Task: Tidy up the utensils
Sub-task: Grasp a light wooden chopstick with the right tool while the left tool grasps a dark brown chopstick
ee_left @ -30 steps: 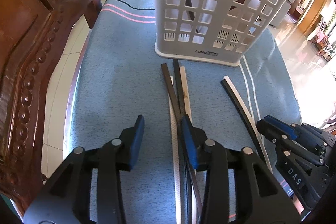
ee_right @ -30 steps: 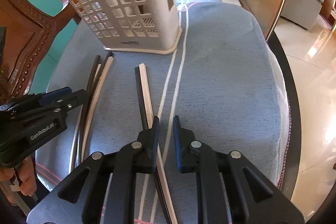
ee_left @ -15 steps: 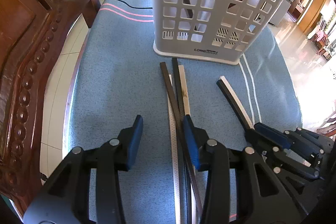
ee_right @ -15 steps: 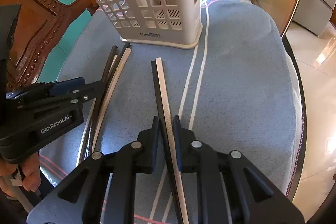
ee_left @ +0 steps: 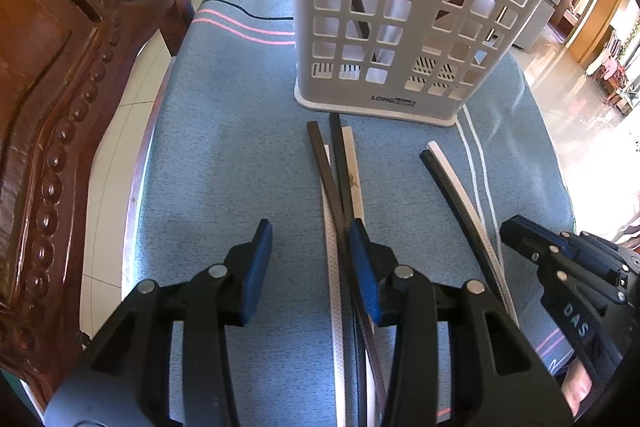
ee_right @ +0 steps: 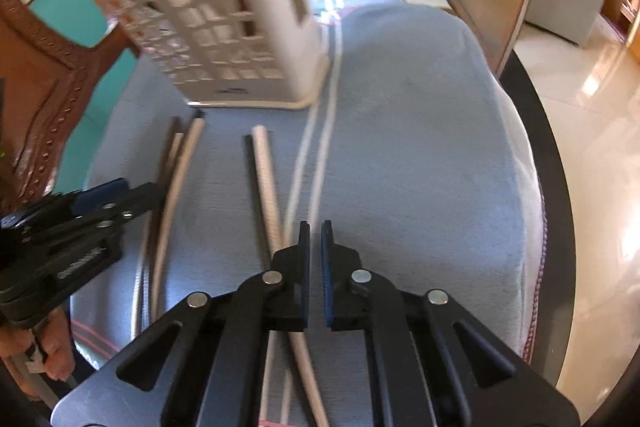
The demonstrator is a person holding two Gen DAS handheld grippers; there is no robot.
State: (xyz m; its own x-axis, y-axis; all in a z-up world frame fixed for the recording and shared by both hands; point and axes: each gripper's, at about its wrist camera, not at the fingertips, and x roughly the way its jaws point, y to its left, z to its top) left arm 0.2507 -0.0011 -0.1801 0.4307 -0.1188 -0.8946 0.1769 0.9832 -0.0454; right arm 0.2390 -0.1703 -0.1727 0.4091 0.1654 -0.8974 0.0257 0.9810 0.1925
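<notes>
A white slotted utensil basket (ee_left: 404, 23) stands upright at the far side of the blue cloth; it also shows in the right wrist view (ee_right: 240, 31). A bundle of black and white chopsticks (ee_left: 340, 187) lies before it. My left gripper (ee_left: 310, 259) is open, with part of that bundle between its fingers. A separate black and white pair (ee_left: 460, 195) lies to the right, seen blurred in the right wrist view (ee_right: 268, 187). My right gripper (ee_right: 315, 259) is nearly shut with nothing between its fingers; the pair lies just left of it.
A carved wooden chair back (ee_left: 52, 107) rises on the left. The blue cloth (ee_right: 420, 147) covers a round table with a dark rim (ee_right: 548, 167). Tiled floor lies beyond on the right. Dark sticks stand inside the basket.
My right gripper, which straddled the separate pair half a second ago, has shifted right and off it; the view is motion-blurred. My left gripper has barely moved.
</notes>
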